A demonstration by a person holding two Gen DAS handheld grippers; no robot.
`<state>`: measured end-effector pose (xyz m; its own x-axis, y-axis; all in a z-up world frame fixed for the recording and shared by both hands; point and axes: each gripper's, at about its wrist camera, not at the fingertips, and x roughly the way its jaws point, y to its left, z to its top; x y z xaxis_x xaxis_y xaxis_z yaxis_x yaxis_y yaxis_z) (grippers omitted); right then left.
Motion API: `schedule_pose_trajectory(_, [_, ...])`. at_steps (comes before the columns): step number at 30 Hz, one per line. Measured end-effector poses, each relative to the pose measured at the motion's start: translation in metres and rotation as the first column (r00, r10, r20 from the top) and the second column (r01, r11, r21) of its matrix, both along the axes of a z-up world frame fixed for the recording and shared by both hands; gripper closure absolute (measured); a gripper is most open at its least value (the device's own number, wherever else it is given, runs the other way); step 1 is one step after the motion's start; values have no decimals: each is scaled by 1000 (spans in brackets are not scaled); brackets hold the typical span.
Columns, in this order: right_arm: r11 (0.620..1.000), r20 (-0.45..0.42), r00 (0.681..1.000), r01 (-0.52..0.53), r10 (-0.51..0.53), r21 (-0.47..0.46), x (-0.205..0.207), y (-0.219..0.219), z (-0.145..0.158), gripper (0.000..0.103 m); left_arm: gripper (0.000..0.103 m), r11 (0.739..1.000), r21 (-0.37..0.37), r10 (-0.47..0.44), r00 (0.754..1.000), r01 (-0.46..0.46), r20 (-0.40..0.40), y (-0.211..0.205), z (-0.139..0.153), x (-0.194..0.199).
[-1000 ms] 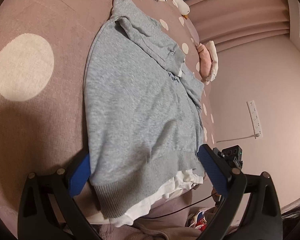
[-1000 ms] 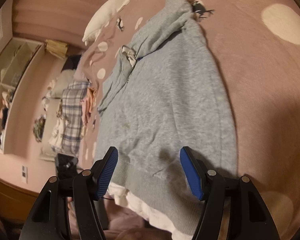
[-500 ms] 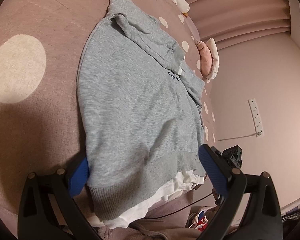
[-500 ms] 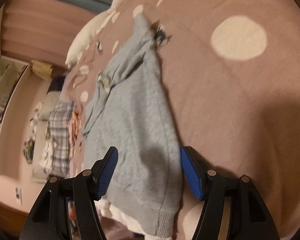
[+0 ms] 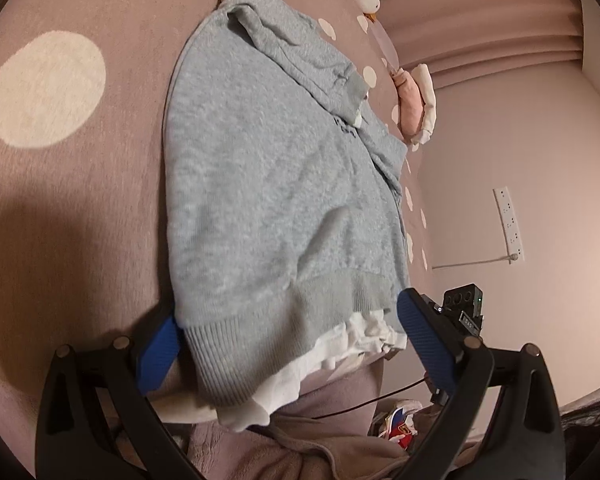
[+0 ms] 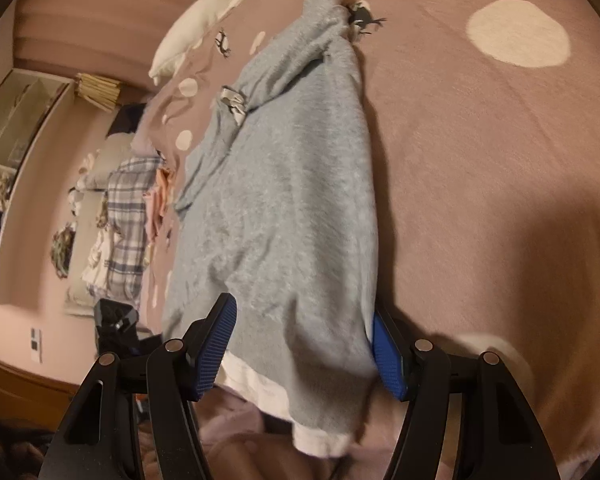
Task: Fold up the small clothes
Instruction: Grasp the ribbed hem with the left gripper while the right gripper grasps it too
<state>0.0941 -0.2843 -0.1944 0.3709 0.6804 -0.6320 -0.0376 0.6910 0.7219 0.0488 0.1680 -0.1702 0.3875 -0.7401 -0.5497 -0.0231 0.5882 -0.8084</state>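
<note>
A small grey sweatshirt (image 5: 268,168) with a white inner hem (image 5: 340,344) lies on a mauve bedspread (image 5: 80,208), its sleeves folded across the chest. It also shows in the right wrist view (image 6: 292,200). My left gripper (image 5: 288,344) is open, its blue pads straddling the ribbed hem at the bed's near edge. My right gripper (image 6: 304,352) is open, its pads on either side of the hem's right corner, which lies between them.
The bedspread has cream dots and deer prints. A white pillow (image 6: 204,28) lies at the far end. Plaid clothes (image 6: 128,216) hang off the bed's left side. A pink plush (image 5: 416,104) and a wall socket (image 5: 510,220) are on the other side.
The right gripper swung back over the hem's right corner, which now lies between its pads. The left gripper stayed wide open around the hem, shifting slightly.
</note>
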Motion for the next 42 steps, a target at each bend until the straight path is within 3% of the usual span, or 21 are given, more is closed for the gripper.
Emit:
schedule_pose_trajectory(5, [1000, -19, 1000, -12, 13, 27, -8, 1, -7, 38, 3, 1000, -12, 13, 1000, -13, -1, -4, -1, 7])
schedule_pose_trajectory(9, [997, 10, 1000, -21, 20, 77, 1, 9, -8, 38, 3, 1000, 15, 26, 1000, -26, 5, -11, 1, 16])
schedule_pose_trajectory(15, [995, 41, 997, -66, 62, 81, 15, 32, -7, 38, 5, 999, 39, 35, 999, -36, 11, -16, 3, 16])
schedule_pose_trajectory(22, [995, 26, 999, -31, 29, 92, 7, 23, -10, 48, 26, 997, 33, 63, 998, -62, -19, -4, -3, 3])
schedule_pose_trajectory(29, [996, 21, 1000, -13, 12, 85, 1, 25, -11, 48, 31, 996, 73, 55, 998, -53, -19, -8, -3, 1])
schedule_pose_trajectory(32, [997, 35, 999, 6, -9, 82, 1, 27, -11, 53, 41, 994, 82, 77, 996, -74, -34, -6, -5, 1])
schedule_pose_trajectory(37, [999, 58, 998, 7, -10, 52, 3, 37, -9, 66, 71, 985, 134, 112, 993, -106, -43, -1, -5, -4])
schedule_pose_trajectory(42, [999, 98, 995, 10, -15, 48, 0, 41, -1, 70, 79, 980, 159, 123, 992, -121, -7, -2, 1, -8])
